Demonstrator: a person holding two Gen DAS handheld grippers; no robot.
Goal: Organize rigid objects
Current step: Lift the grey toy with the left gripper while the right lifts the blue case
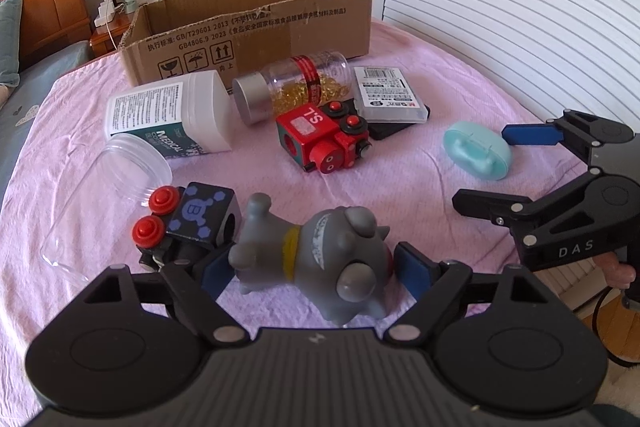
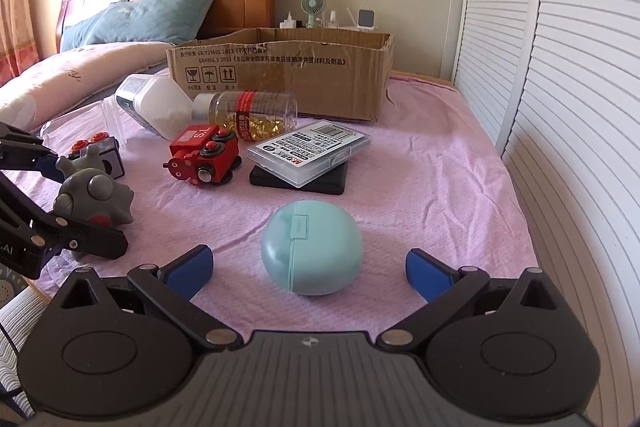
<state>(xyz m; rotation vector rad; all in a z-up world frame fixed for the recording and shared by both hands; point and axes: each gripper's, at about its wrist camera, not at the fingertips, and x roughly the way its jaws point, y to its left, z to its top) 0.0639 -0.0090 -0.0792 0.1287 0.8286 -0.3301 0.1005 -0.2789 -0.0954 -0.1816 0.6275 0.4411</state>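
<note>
So the left gripper (image 1: 312, 273) sits around the grey toy figure (image 1: 320, 259), which lies on its side on the pink blanket (image 1: 400, 187). The blue pads flank it on both sides, and whether they actually press on it can't be told from here. At about 10 o'clock from the figure is a black toy block with red knobs (image 1: 188, 223), just beside it.

The right gripper (image 2: 310, 269) is spread wide, with the teal oval case (image 2: 312, 251) lying between its pads and clear gaps on both sides, so nothing is held.

From the case, the red toy train (image 2: 204, 157) is at 11 o'clock, and the clear plastic box (image 2: 308, 157) stacked on a black pad is at 12. Beyond those lie a capsule bottle (image 2: 256, 115) and a white container (image 2: 156, 103) on their sides, then the cardboard box (image 2: 280, 75).
</note>
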